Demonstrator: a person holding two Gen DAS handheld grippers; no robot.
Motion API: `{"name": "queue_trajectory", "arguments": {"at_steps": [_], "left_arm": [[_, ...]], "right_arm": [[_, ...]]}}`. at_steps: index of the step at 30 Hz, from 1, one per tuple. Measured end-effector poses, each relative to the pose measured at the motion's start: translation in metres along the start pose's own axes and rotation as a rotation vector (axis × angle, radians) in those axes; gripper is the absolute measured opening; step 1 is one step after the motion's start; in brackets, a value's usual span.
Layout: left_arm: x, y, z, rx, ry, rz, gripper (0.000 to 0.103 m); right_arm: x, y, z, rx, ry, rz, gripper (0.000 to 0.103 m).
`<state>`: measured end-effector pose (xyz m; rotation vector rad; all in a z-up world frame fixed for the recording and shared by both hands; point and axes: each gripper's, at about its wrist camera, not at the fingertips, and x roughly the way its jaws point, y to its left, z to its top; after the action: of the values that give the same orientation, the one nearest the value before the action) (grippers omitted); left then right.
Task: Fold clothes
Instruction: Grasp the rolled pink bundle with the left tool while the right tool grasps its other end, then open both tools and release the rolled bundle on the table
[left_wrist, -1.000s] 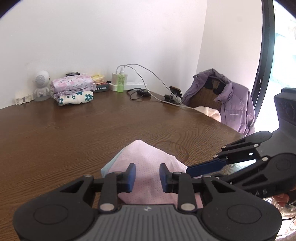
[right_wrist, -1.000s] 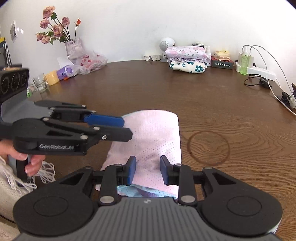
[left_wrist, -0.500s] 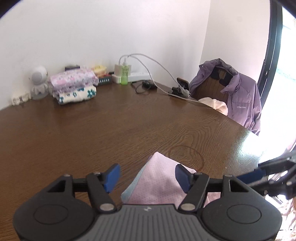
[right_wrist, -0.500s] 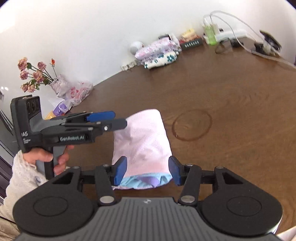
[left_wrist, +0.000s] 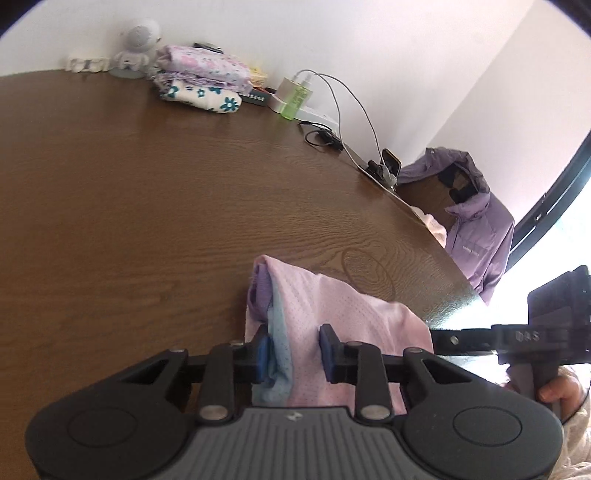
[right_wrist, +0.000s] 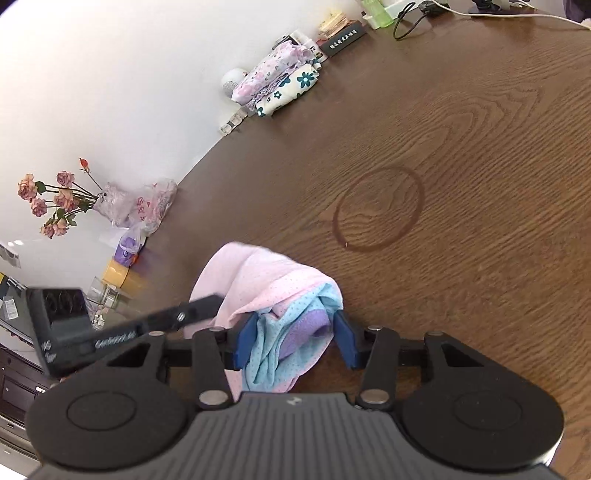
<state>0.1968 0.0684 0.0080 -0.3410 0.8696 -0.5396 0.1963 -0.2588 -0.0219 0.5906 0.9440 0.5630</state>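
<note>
Left tongs (left_wrist: 292, 355): jaws just closing, pinching near edge of pink garment (left_wrist: 332, 310); pale blue layer against left pad. Right tongs (right_wrist: 293, 341): jaws just closing, pinching bunched blue-and-purple end of same garment. Garment lies at near edge of wooden counter (left_wrist: 147, 192), partly raised between both tongs. Ring stain (right_wrist: 378, 208) just beyond garment. Folded floral clothes stack (left_wrist: 203, 83) at far wall, well apart. Purple jacket (left_wrist: 476, 221) on chair past counter edge.
</note>
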Motion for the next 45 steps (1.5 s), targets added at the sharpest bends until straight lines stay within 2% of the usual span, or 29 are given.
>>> {"name": "queue_trajectory", "arguments": {"at_steps": [4,7,8,11,14,16,17,18,19,21,27,32,34,37,39,40,42,43,45], "left_arm": [[-0.021,0.000,-0.033,-0.102,-0.057,-0.011,0.026],[-0.031,-0.004,-0.043,-0.126,-0.095,0.010,0.026],[-0.034,-0.006,-0.043,-0.119,-0.109,0.022,0.029],[-0.042,-0.014,-0.034,-0.056,-0.161,0.070,0.047],[-0.038,-0.019,-0.025,-0.016,-0.175,0.110,0.047],[-0.032,-0.021,-0.021,-0.001,-0.168,0.122,0.044],[-0.029,-0.022,-0.022,0.005,-0.159,0.127,0.039],[-0.025,-0.022,-0.024,0.011,-0.151,0.131,0.034],[-0.022,-0.022,-0.025,0.016,-0.143,0.135,0.033],[-0.016,-0.023,-0.029,0.028,-0.127,0.143,0.032],[-0.011,-0.023,-0.034,0.050,-0.132,0.162,0.030],[-0.011,-0.024,-0.036,0.047,-0.148,0.173,0.031],[-0.014,-0.025,-0.036,0.037,-0.159,0.176,0.034],[-0.027,-0.031,-0.038,0.035,-0.200,0.193,0.056],[-0.035,-0.034,-0.040,0.021,-0.220,0.203,0.079],[-0.039,-0.034,-0.042,0.004,-0.226,0.203,0.082],[-0.045,-0.033,-0.046,-0.038,-0.233,0.196,0.085],[-0.047,-0.034,-0.048,-0.064,-0.236,0.193,0.087],[-0.051,-0.035,-0.053,-0.118,-0.245,0.184,0.090]], "right_arm": [[0.006,-0.001,0.010,-0.020,0.021,0.003,0.040],[-0.004,0.005,0.011,-0.061,-0.001,-0.016,0.040],[-0.010,0.007,0.011,-0.074,-0.017,-0.017,0.040],[-0.019,0.018,0.010,-0.122,-0.053,-0.016,0.044],[-0.017,0.032,0.007,-0.175,-0.069,-0.014,0.051],[-0.010,0.037,0.004,-0.203,-0.062,-0.038,0.051],[-0.005,0.038,0.002,-0.215,-0.053,-0.058,0.051],[0.000,0.039,0.001,-0.226,-0.044,-0.075,0.049],[0.004,0.038,-0.001,-0.229,-0.033,-0.082,0.047],[0.012,0.033,-0.004,-0.221,-0.011,-0.083,0.038],[0.012,0.025,-0.009,-0.227,-0.017,-0.049,0.024],[0.010,0.021,-0.014,-0.228,-0.047,-0.021,0.023],[0.009,0.019,-0.017,-0.224,-0.064,-0.011,0.023],[0.002,0.019,-0.018,-0.209,-0.078,0.009,0.031],[-0.007,0.025,-0.019,-0.223,-0.093,0.012,0.041],[-0.012,0.029,-0.020,-0.236,-0.102,0.009,0.045],[-0.021,0.035,-0.022,-0.248,-0.111,0.018,0.063],[-0.025,0.037,-0.023,-0.249,-0.113,0.026,0.068],[-0.031,0.042,-0.026,-0.245,-0.114,0.032,0.088]]}}
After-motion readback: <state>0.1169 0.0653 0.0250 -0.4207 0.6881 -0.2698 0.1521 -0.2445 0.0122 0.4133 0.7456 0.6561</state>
